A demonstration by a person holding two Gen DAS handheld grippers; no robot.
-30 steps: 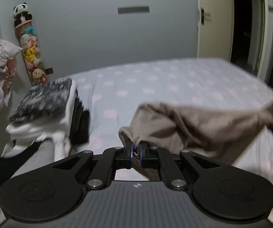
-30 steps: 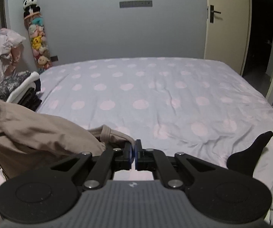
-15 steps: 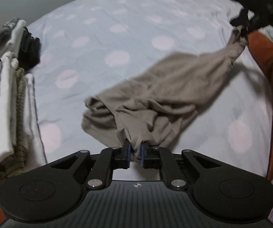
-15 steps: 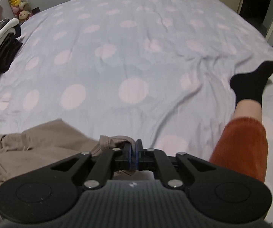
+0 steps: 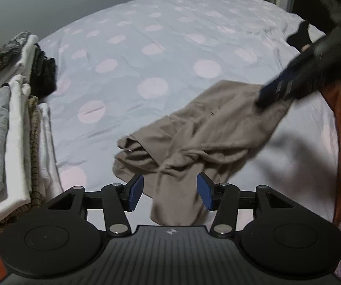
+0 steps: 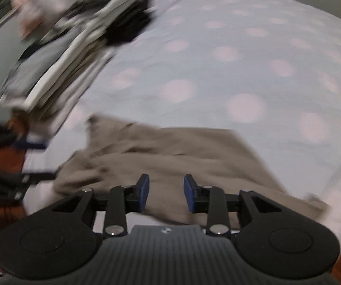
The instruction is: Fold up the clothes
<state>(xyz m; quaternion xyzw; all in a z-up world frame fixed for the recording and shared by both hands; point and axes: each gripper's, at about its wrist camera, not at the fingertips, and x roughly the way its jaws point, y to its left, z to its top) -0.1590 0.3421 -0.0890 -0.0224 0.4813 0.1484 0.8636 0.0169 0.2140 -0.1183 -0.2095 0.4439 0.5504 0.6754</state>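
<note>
left wrist view: the left tongs (image 5: 170, 194) hang low over the polka-dot bed (image 5: 160, 47), jaws opening and well apart, a hanging fold of the crumpled beige garment (image 5: 201, 137) between the pads but not pressed by either — its long axis runs from here up and right to the right tongs (image 5: 279, 92), which lie on its far end. right wrist view, blurred: the right tongs (image 6: 166, 196) are opening too, narrower, gripping nothing, the garment (image 6: 182, 156) spread directly under and ahead — the stack of folded clothes (image 6: 58, 76) stands to its upper left.
</note>
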